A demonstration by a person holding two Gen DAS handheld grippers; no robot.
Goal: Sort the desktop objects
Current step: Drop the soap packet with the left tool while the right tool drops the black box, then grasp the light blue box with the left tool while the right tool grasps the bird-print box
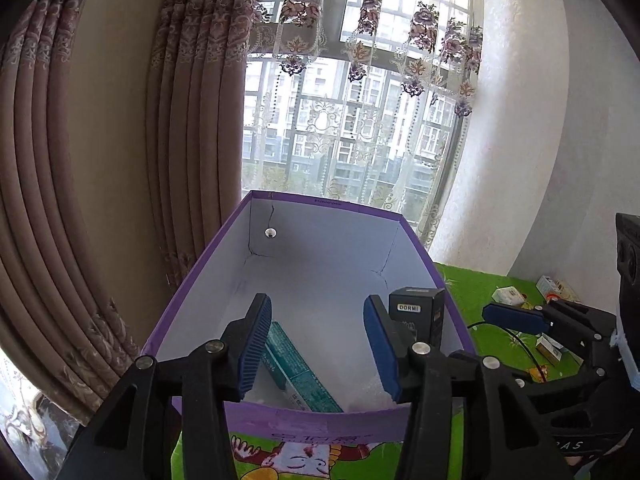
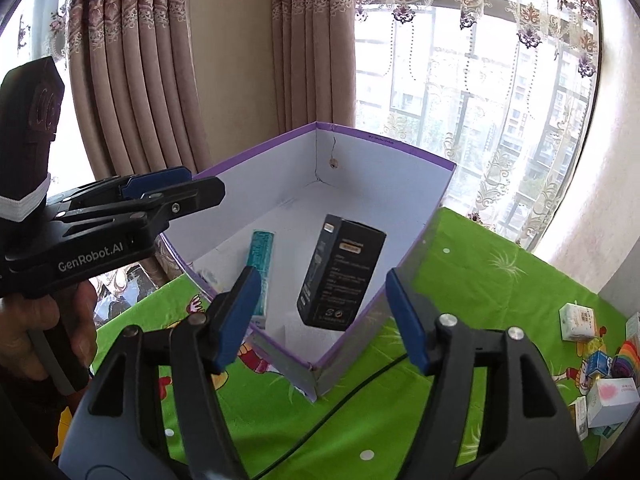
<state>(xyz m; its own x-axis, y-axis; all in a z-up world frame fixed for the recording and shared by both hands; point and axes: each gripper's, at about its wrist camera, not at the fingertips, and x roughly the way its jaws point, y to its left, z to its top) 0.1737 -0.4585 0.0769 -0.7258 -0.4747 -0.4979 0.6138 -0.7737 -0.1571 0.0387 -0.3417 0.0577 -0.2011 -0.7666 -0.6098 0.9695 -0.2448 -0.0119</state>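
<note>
Green tablecloth (image 2: 472, 280); both grippers' fingers (image 1: 256, 344) (image 2: 240, 312) spread wide, holding nothing.

You see a purple-edged box (image 2: 384, 148) with white inner walls, a black carton (image 2: 340, 272) and a teal one (image 2: 262, 256) inside it, a bright green cartoon-printed cloth (image 2: 500, 280), and brownish floral-patterned curtains (image 2: 132, 64).

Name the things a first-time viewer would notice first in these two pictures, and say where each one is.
The purple-rimmed cardboard box stands open on the bright green cartoon tablecloth, before a curtained window. Inside it are a black carton and a teal carton. Both the left gripper and right gripper are open at its near edge; small boxes lie scattered to the right.
</note>
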